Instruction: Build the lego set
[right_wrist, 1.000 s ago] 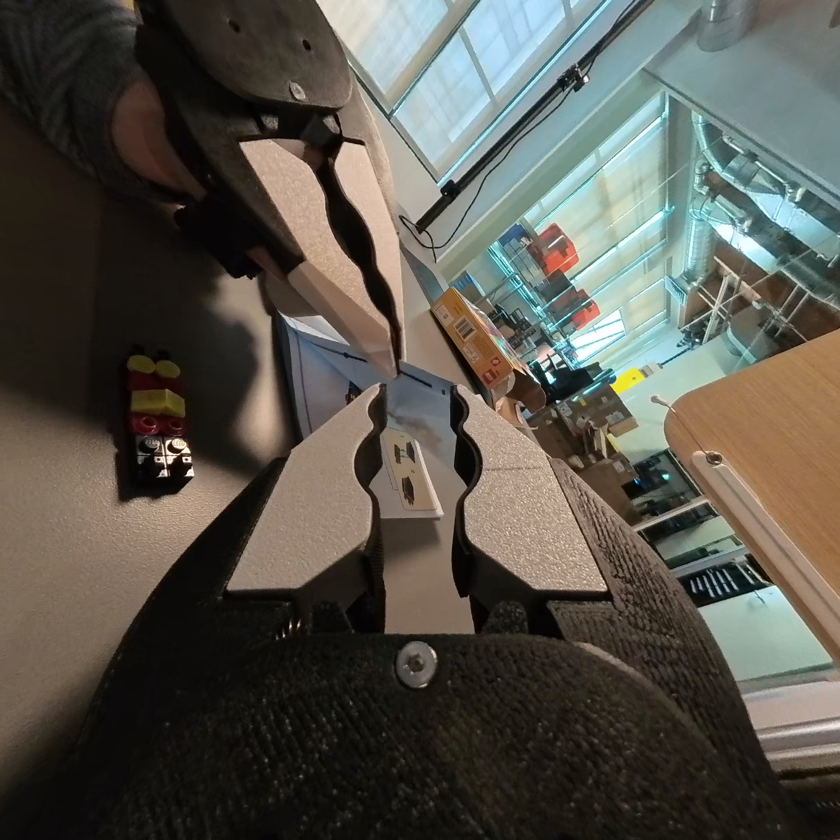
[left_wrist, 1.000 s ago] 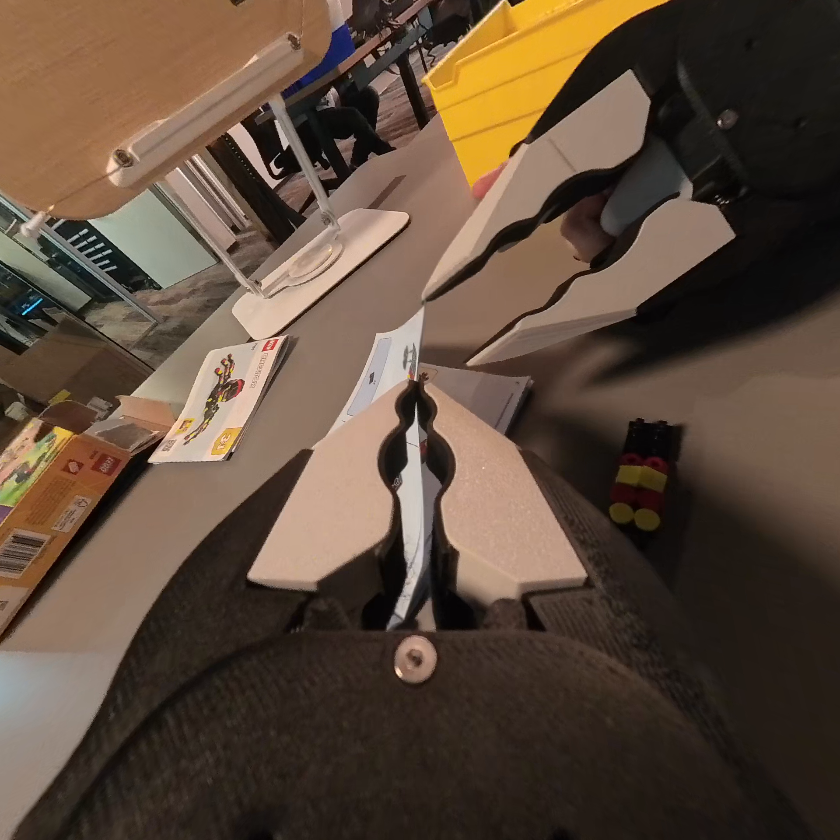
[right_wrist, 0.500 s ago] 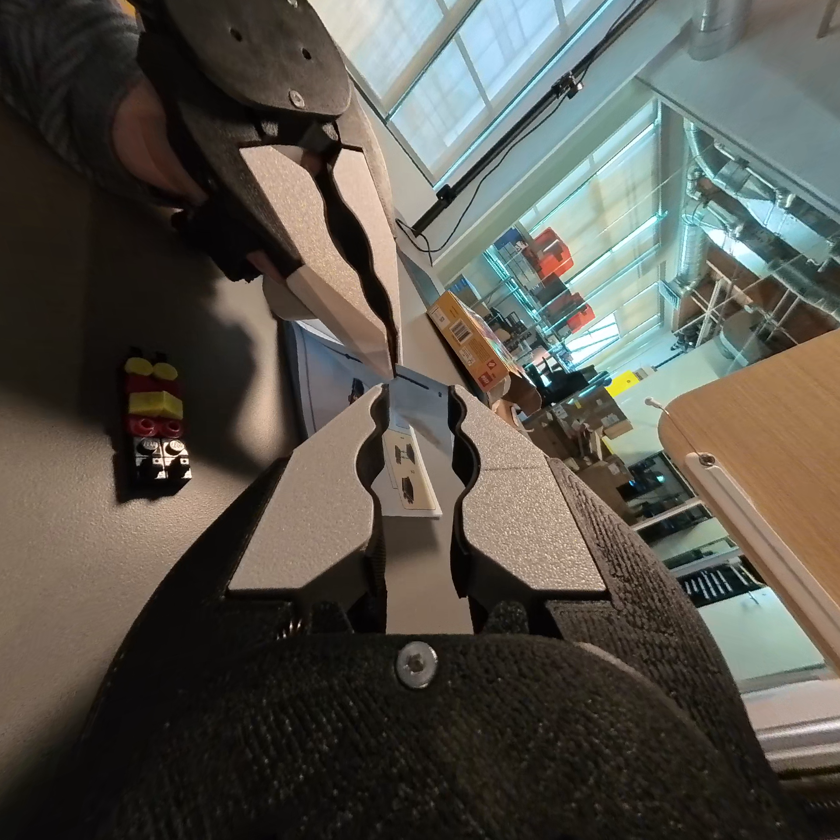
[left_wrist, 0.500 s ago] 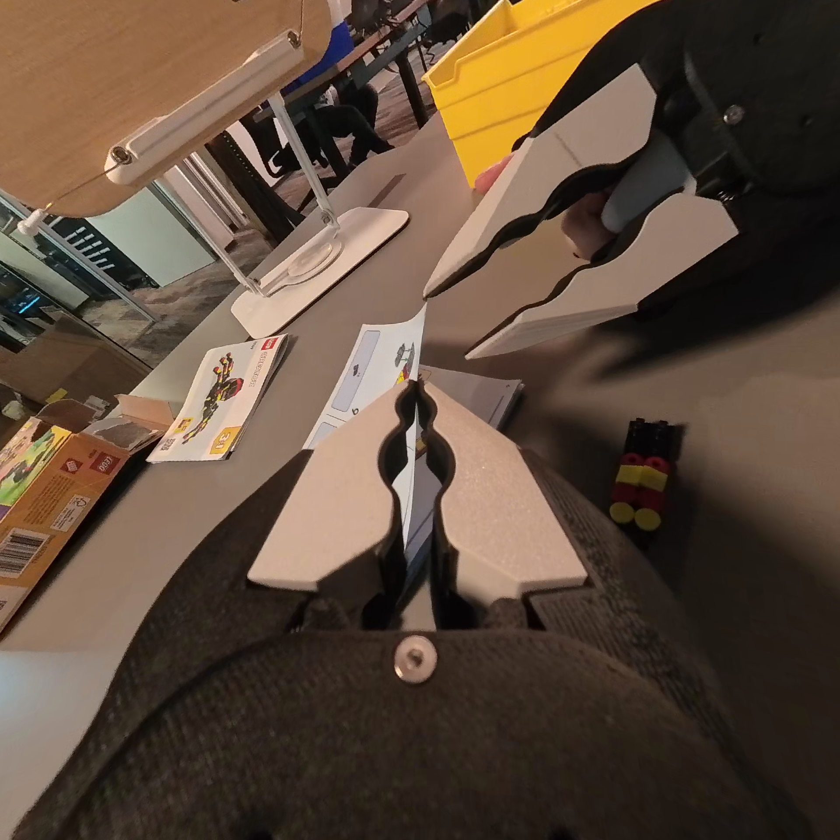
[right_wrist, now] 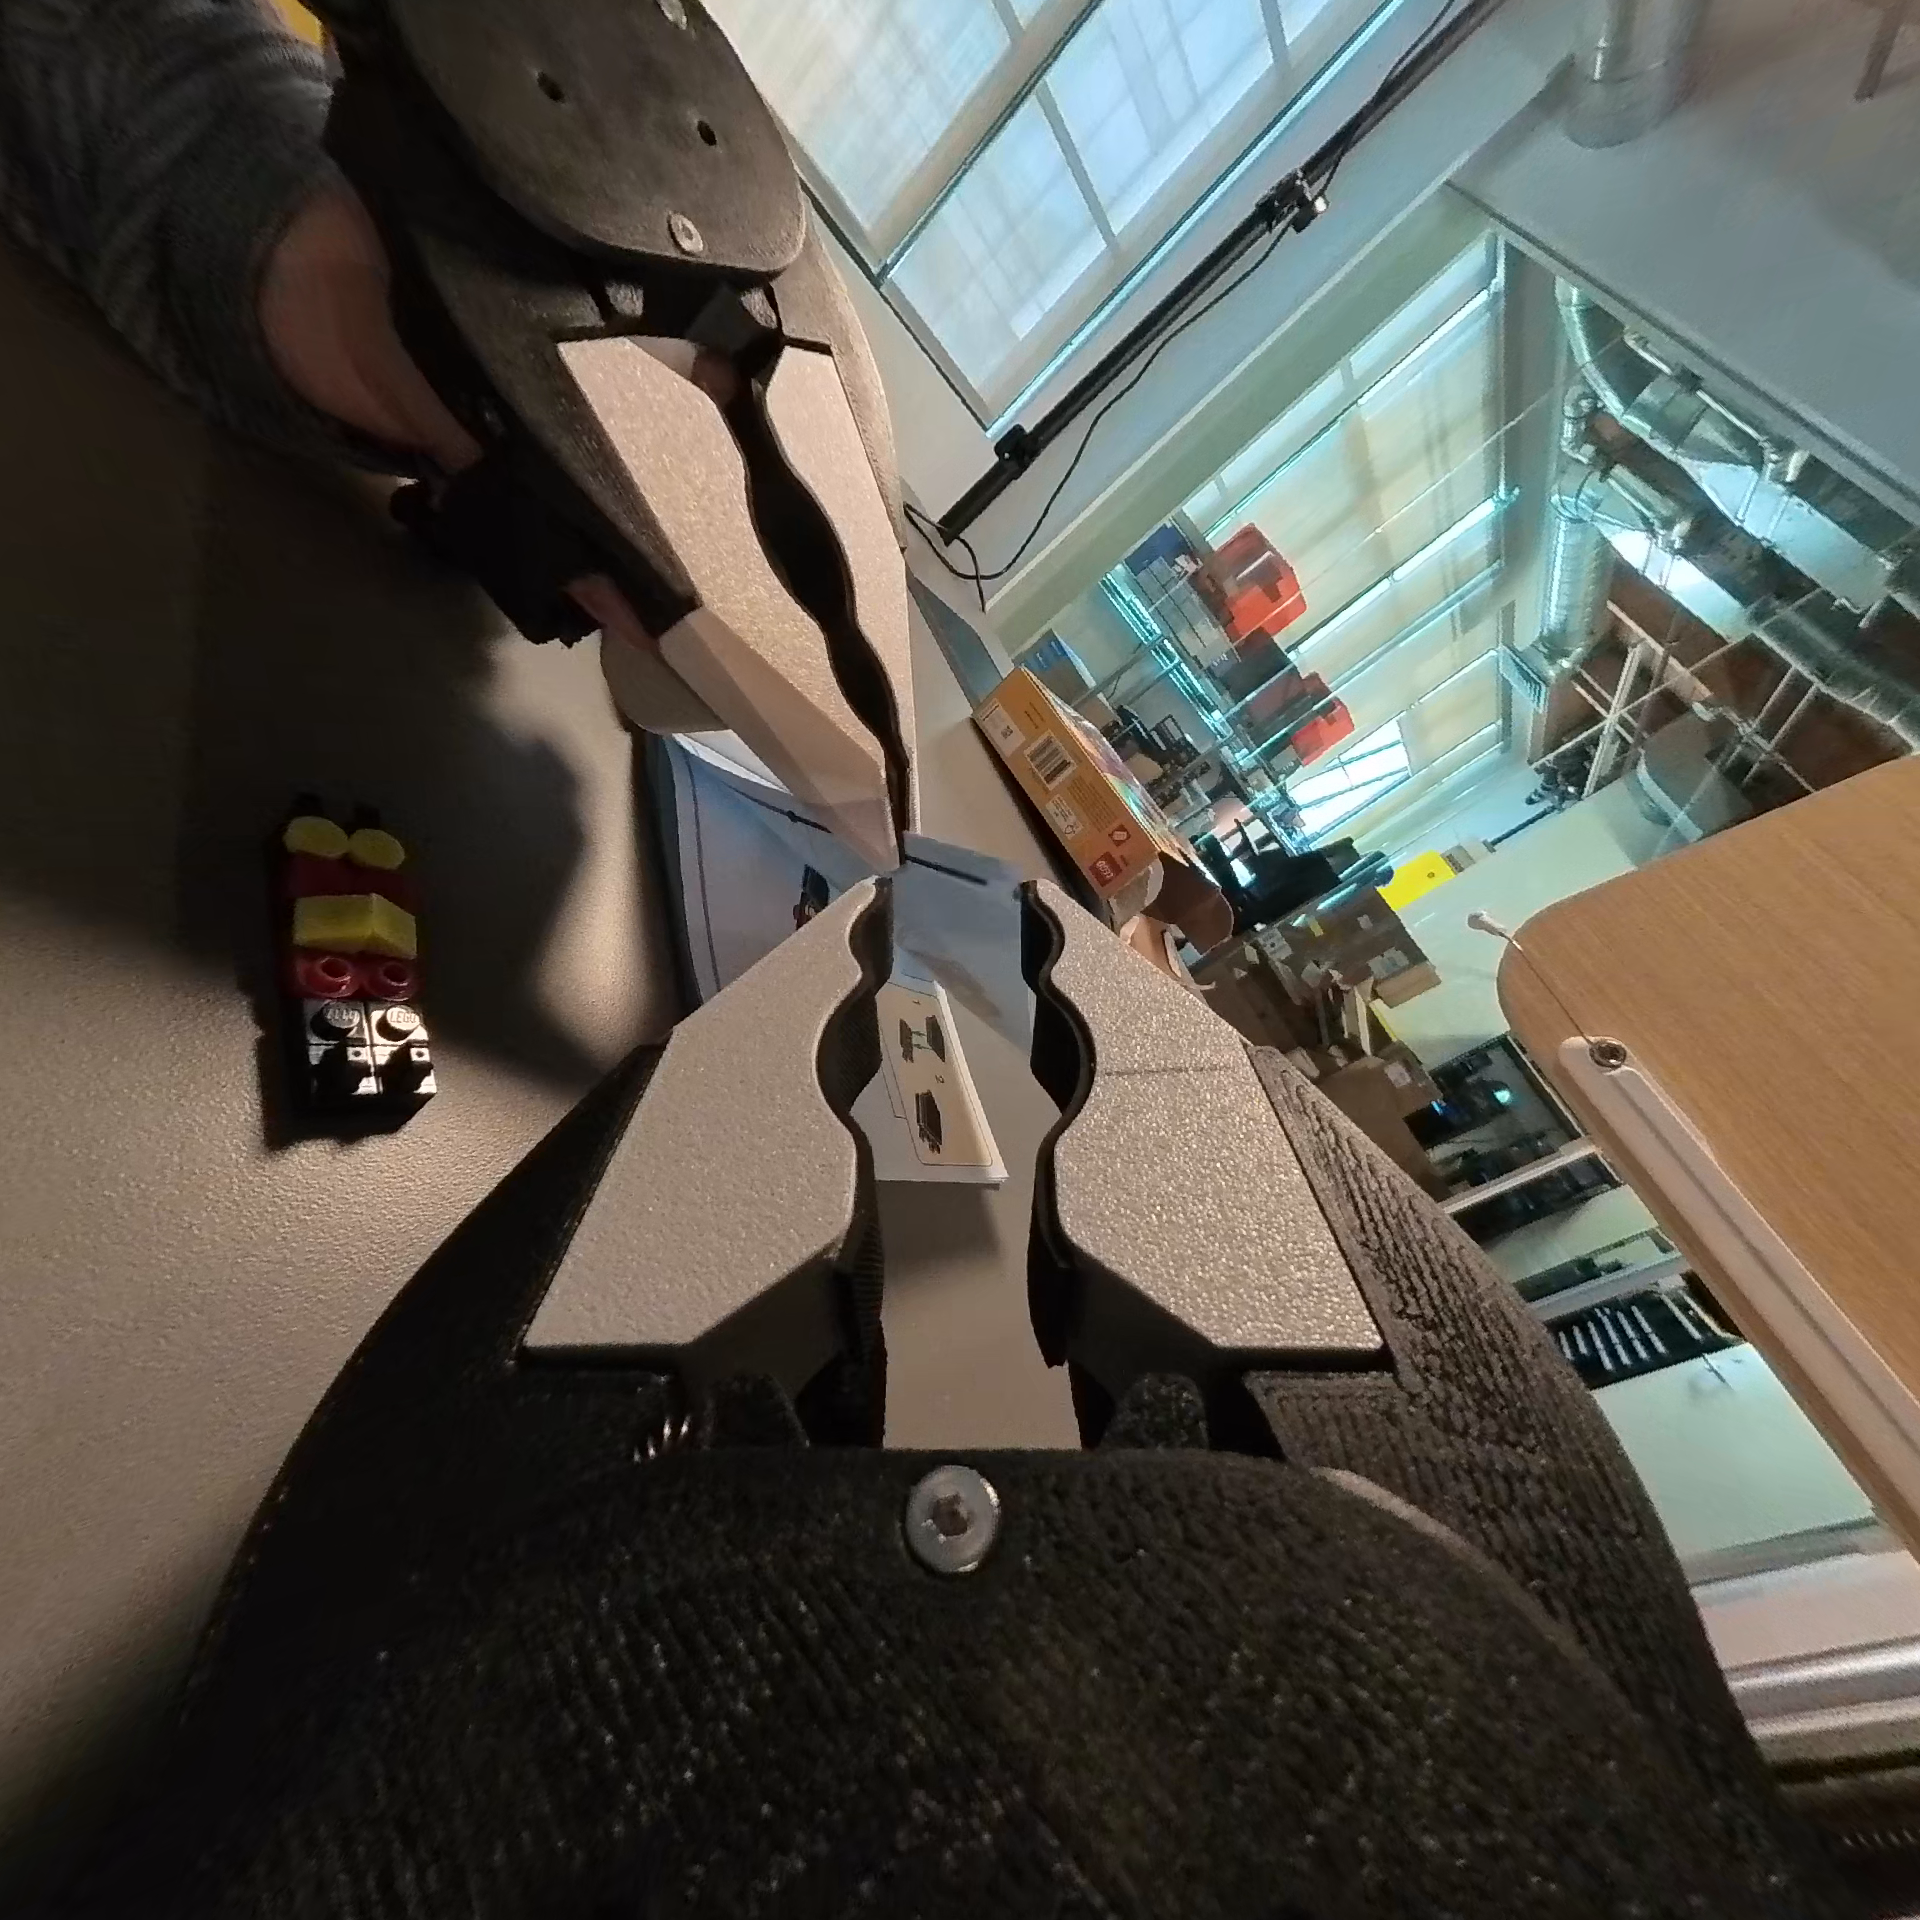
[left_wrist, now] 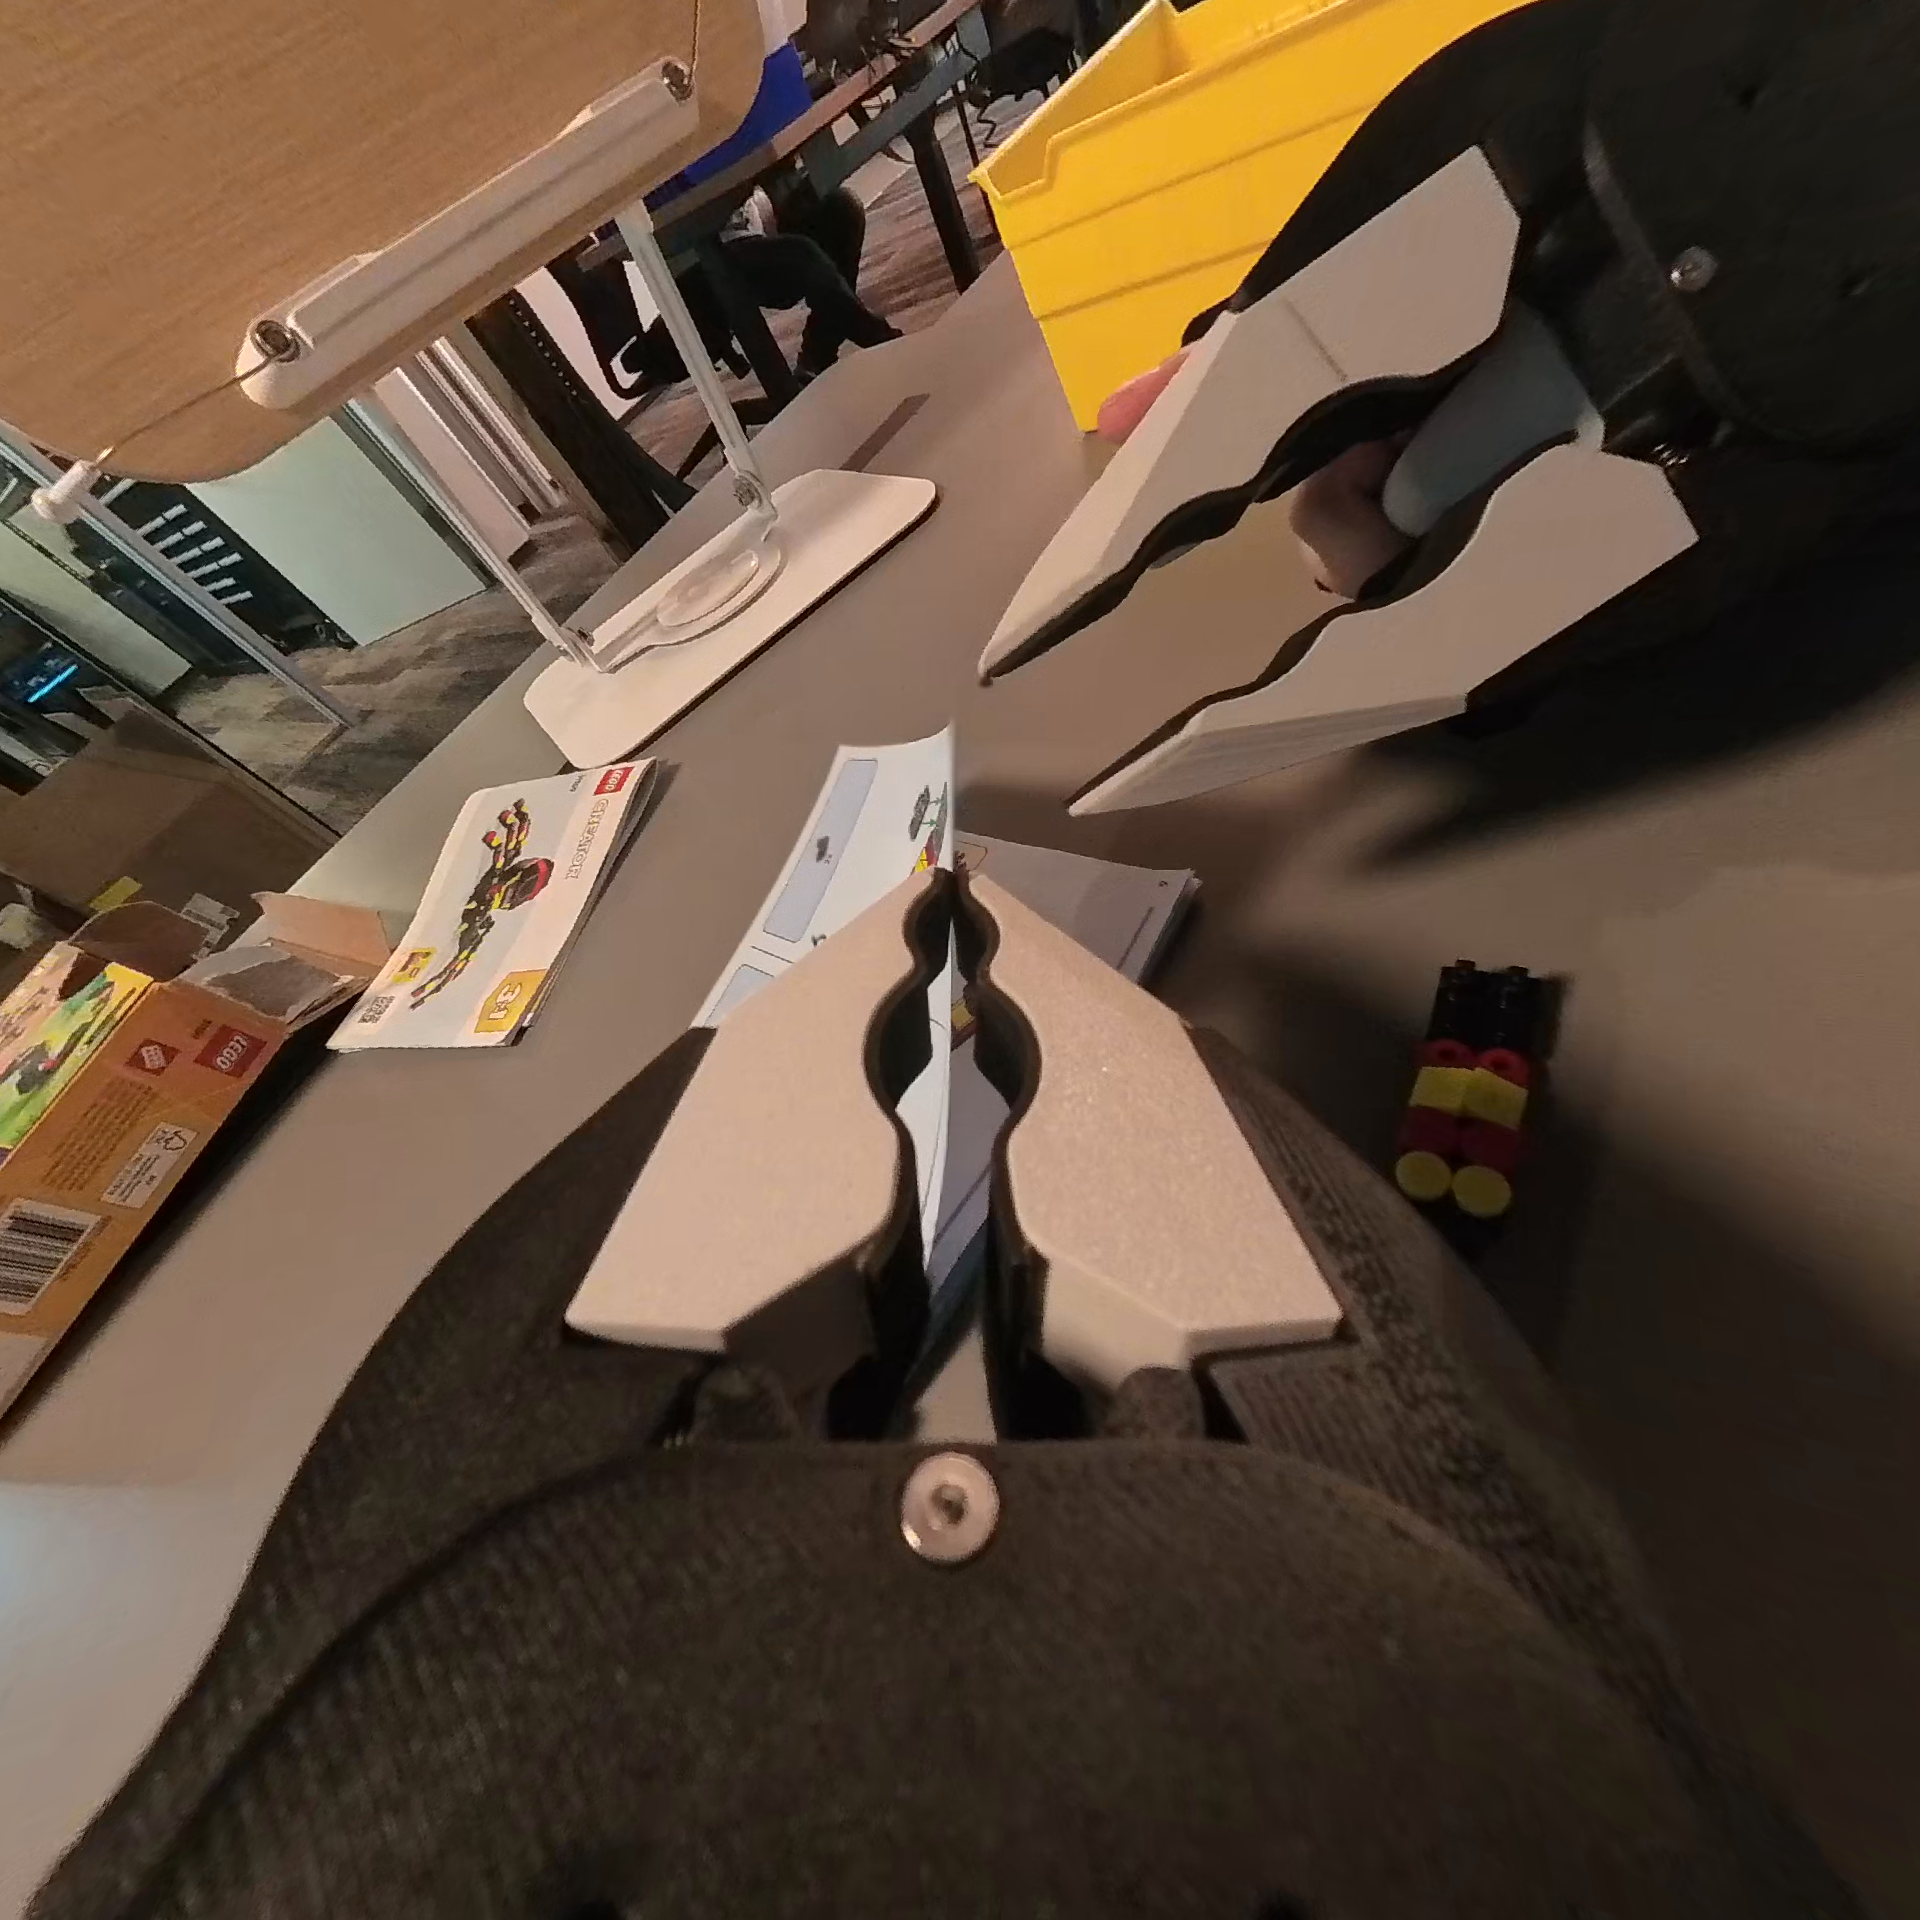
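One thin page (left_wrist: pixel 940 790) of the open instruction booklet (left_wrist: pixel 1081 904) is all my left hand-held gripper (left_wrist: pixel 954 883) has, its tips pinched together on the sheet and lifting it on edge from the table (left_wrist: pixel 260 1299). The paper could tear or slip free if I pull too sharply, I think, or drag the whole booklet. Right of it, my right hand-held gripper (left_wrist: pixel 1029 743) hovers with its fingers apart and empty, angled down toward the page's top edge. Farther right, the part-built lego model (left_wrist: pixel 1470 1101), black, red and yellow, lies on the table clear of both; a careless swing could knock it.
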### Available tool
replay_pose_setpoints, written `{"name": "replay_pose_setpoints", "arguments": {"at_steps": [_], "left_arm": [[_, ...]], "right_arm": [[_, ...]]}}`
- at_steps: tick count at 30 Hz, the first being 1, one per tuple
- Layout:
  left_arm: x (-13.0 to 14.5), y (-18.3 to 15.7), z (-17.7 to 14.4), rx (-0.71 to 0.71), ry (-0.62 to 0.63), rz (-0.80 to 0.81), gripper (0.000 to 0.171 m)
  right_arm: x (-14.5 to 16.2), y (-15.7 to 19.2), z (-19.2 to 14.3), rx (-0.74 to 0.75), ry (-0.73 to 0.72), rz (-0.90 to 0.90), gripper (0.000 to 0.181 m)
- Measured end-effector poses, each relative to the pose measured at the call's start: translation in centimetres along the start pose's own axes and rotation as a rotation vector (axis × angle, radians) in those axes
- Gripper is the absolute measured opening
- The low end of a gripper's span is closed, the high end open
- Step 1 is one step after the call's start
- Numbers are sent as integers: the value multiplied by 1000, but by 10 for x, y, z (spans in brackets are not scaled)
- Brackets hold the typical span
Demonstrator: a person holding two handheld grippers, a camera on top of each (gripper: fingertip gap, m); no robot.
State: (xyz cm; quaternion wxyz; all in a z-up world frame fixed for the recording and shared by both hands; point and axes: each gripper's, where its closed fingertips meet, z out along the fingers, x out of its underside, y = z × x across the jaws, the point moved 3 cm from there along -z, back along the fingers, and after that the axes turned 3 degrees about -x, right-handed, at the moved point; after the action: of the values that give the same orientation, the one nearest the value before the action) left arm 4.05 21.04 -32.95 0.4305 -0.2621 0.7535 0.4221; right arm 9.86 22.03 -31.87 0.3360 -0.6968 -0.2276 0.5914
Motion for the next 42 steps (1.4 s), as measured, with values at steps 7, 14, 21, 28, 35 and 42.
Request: {"name": "replay_pose_setpoints", "arguments": {"at_steps": [7, 14, 21, 28, 35, 42], "left_arm": [[0, -2, 0, 8, 2, 17, 0], [0, -4, 0, 11, 2, 36, 0], [0, -5, 0, 12, 2, 35, 0], [0, -4, 0, 13, 2, 31, 0], [0, -4, 0, 12, 3, 30, 0], [0, -5, -1, 25, 2, 32, 0]], "right_arm": [[0, -1, 0, 5, 1, 3, 23], [1, 0, 1, -2, 5, 4, 23], [1, -3, 0, 11, 2, 15, 23], [1, -1, 1, 1, 5, 9, 22], [1, -1, 1, 2, 7, 0, 20], [3, -5, 0, 50, 34, -57, 7]]}}
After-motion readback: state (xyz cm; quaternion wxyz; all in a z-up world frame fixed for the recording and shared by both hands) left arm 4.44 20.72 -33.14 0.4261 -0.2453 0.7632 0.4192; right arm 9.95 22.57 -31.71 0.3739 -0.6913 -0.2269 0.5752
